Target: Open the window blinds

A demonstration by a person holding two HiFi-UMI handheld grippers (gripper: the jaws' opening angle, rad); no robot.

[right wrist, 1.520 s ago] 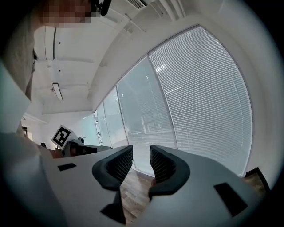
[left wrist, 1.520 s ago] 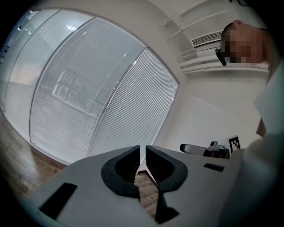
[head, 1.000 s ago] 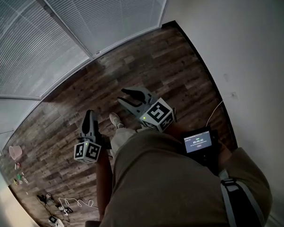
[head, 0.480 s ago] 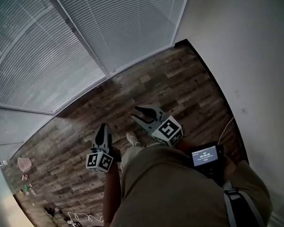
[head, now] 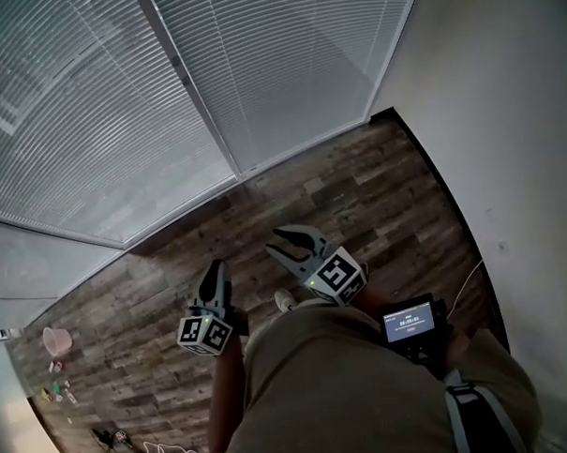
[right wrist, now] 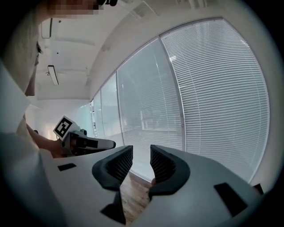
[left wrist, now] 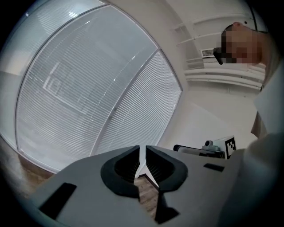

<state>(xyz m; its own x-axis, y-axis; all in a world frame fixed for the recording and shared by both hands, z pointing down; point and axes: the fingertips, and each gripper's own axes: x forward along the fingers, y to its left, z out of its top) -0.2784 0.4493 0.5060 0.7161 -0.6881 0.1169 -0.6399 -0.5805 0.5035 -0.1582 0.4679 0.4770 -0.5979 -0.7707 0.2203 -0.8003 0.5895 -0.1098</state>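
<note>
The window blinds (head: 286,70) fill the top of the head view and are cut off by its upper edge, so their top rail is out of sight. No cord or wand can be made out on them. The blinds hang down to just above the wooden floor (head: 357,189), in tall panels split by an upright frame bar (head: 195,98). Their slats run level, long axis side to side, and are turned flat, so only dim shapes show through.

Both tongs are short of the blinds, well apart from them, and point toward them. The left tongs (head: 216,267) are all but together, with only a thin slit between the pads and nothing in it. The right tongs (head: 276,243) stand apart with nothing between them.

The person's clothing (head: 337,387) hides the floor on the side of the tongs away from the blinds. The small things (head: 52,342) far left of the blinds are too small to tell.
</note>
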